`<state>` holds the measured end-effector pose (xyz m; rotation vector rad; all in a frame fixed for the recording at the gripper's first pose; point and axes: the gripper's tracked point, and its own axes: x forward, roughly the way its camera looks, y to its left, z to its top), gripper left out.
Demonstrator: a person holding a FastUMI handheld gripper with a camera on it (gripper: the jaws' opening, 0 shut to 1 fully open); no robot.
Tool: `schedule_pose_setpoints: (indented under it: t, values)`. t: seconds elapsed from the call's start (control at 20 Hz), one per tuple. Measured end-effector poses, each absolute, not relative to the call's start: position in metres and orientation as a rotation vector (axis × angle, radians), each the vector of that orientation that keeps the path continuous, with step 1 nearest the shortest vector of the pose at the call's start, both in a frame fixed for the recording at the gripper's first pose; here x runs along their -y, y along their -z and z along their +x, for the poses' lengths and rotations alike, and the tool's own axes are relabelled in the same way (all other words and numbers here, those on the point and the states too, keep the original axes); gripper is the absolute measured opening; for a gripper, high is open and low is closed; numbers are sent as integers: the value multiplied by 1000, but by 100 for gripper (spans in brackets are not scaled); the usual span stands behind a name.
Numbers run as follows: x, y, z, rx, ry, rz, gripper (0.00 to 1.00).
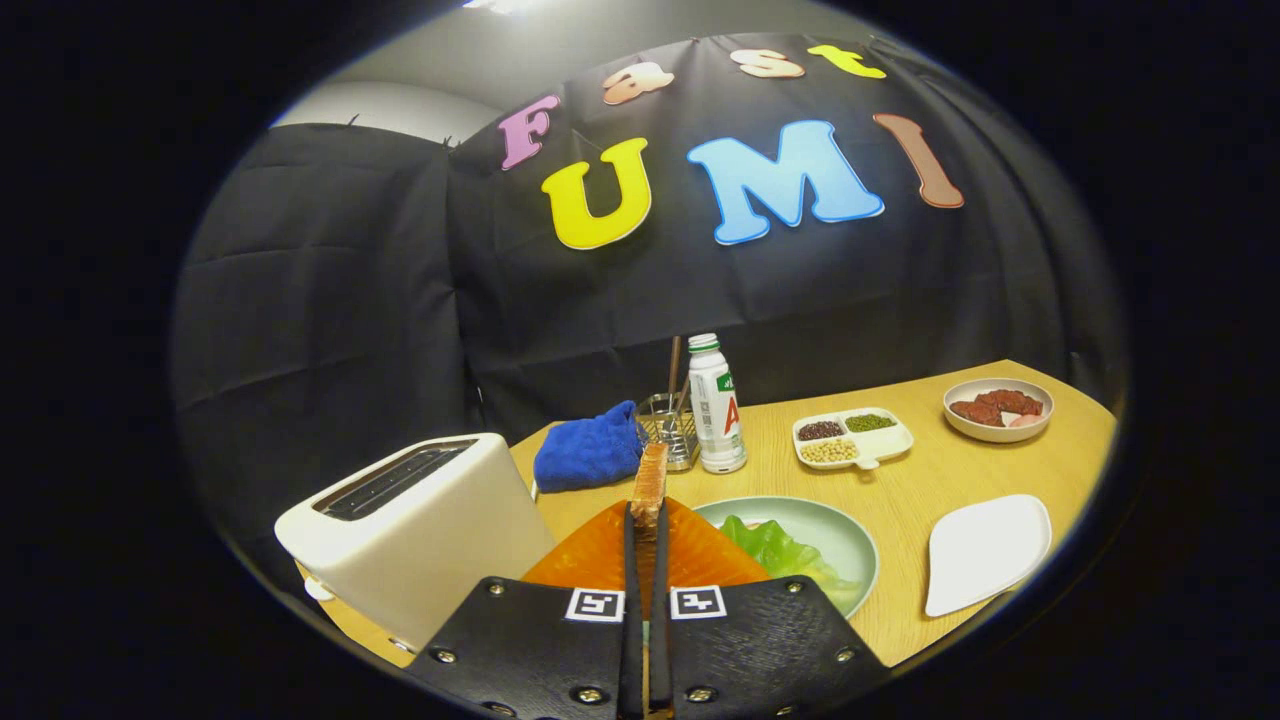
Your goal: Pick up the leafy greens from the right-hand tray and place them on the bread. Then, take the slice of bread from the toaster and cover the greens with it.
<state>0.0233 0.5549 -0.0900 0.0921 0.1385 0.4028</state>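
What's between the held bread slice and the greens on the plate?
Nothing visible. The gripper is shut on the bread slice, held edge-on above the orange mat. The leafy greens lie on the green plate just ahead of the fingers, with open air between. The toaster sits off to the other side.

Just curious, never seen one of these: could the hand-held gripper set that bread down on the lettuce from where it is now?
Probably yes. The hand-held gripper is shut on the bread slice, and the lettuce lies uncovered on the green plate just ahead, with nothing between.

Toaster (420, 530) crowds the left; open table (920, 480) right — bottle (716, 405) behind.
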Motion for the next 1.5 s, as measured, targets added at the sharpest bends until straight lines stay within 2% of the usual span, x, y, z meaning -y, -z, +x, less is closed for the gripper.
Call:
schedule_pose_setpoints:
  t: [0.35, 0.55, 0.6, 0.85, 0.9, 0.95, 1.0, 1.5]
  values:
    - [-521, 108, 41, -191, -324, 84, 3]
    - [-512, 113, 45, -205, -312, 78, 10]
    - [-508, 114, 46, -212, -303, 65, 15]
    - [-493, 118, 50, -209, -258, 26, 22]
    - [-487, 118, 52, -207, -238, 7, 28]
    - [-482, 118, 53, -204, -224, -9, 28]
    - [-478, 117, 53, -201, -208, -25, 32]
    - [-415, 62, 24, -33, -177, -68, 32]
